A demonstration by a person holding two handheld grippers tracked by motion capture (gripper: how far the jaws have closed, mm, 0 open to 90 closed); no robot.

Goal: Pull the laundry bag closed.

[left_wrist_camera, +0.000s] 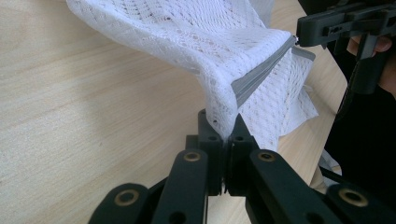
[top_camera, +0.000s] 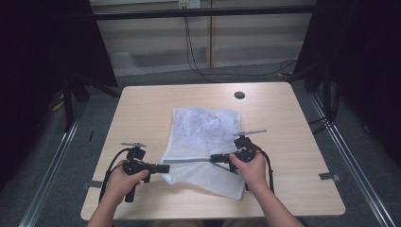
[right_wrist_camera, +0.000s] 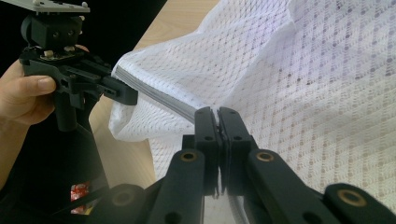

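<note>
While both tongs, left [top_camera: 163, 168] and right [top_camera: 213, 158], are clamped shut on the grey zipper edge [top_camera: 189, 161] of the white mesh bag [top_camera: 203, 137] lying on the bench [top_camera: 142, 113], I should keep that edge evenly taut.

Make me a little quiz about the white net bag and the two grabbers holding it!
1. True or false: the left gripper is shut on the mesh bag.
2. What does the right gripper pinch? A) the bag's grey zipper edge B) a spoon C) nothing
3. Fill in: the small dark round spot sits near the table's ____ edge in the high view.

Key: 1 true. 2 A: its jaws are closed at one end of the grey edge, which stretches between the two grippers. 3 far.
</note>
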